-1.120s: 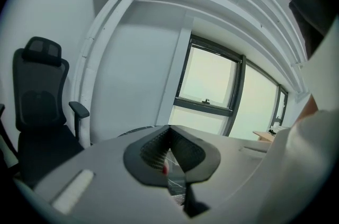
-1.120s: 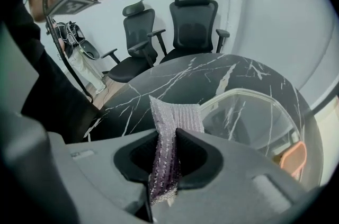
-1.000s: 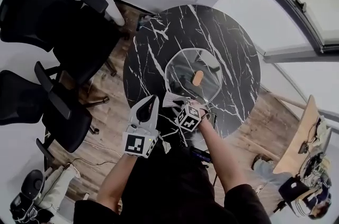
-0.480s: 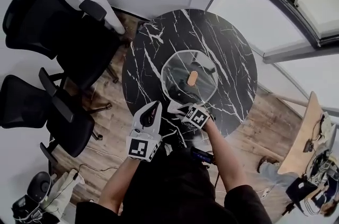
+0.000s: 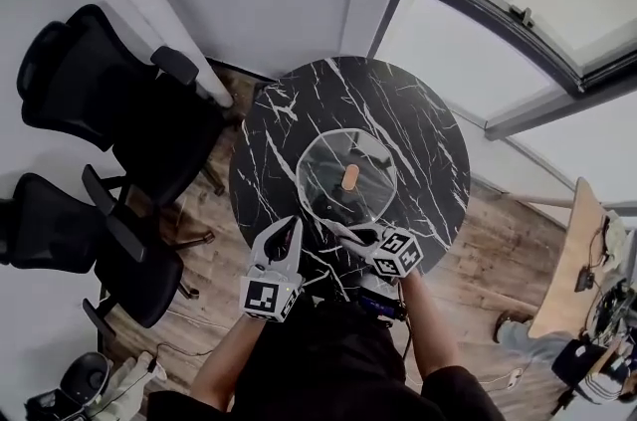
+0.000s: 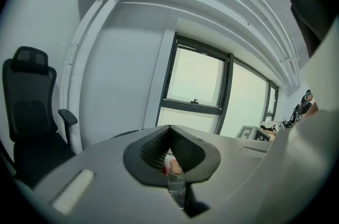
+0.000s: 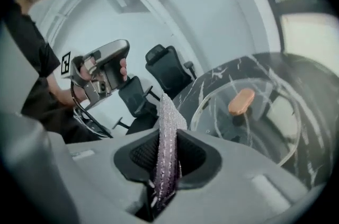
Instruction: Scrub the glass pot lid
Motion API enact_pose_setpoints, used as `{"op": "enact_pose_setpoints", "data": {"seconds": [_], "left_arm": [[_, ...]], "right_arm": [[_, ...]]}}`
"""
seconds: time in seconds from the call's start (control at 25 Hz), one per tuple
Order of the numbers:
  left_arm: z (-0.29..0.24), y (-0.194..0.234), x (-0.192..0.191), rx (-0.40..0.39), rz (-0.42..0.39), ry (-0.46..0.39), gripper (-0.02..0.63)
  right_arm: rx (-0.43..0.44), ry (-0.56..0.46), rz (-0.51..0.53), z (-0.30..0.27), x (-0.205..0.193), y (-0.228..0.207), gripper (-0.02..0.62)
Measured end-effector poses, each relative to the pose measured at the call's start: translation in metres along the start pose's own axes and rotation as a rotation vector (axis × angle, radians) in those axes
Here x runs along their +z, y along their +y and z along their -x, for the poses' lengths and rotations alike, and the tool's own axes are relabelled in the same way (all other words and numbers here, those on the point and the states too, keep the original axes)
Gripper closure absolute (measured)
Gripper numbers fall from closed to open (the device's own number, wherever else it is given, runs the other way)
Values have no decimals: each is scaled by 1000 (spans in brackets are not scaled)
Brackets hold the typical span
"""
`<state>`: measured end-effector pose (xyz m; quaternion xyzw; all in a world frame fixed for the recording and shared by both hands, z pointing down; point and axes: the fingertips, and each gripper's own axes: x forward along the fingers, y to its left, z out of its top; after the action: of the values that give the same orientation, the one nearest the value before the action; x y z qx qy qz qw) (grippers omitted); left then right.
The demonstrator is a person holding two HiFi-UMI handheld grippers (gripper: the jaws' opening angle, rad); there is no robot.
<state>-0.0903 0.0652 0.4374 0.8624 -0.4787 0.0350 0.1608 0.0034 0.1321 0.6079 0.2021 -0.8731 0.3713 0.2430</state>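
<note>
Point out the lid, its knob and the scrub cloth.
Lid (image 5: pixel 320 165): head view, bare glass left of the knob.
Knob (image 5: pixel 350 176): head view, its orange top.
Cloth (image 7: pixel 167 127): right gripper view, the strip standing between the jaws.

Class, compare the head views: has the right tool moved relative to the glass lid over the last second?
Yes. The right tool has slid rightward along the near rim of the glass lid, from its near-left edge to roughly in front of its knob.
</note>
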Motion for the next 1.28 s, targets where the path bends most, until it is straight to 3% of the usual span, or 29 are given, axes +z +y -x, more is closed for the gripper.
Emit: {"op": "enact_pose_setpoints", "data": {"seconds": [0.2, 0.4, 0.56, 0.72, 1.28], "left_arm": [[-12, -2, 9, -15, -17, -15, 603], [-21, 0, 8, -23, -3, -14, 603], [-25, 1, 12, -22, -1, -13, 603], [-28, 5, 14, -9, 7, -9, 603], [-33, 13, 13, -2, 19, 3, 603]], "right_arm": [[-364, -77, 269, 11, 36, -37, 526], [-554, -72, 344, 14, 66, -86, 526], [-628, -49, 358, 10, 84, -118, 526], [-693, 9, 439, -1, 93, -141, 526], [-735, 254, 764, -37, 63, -143, 525]]}}
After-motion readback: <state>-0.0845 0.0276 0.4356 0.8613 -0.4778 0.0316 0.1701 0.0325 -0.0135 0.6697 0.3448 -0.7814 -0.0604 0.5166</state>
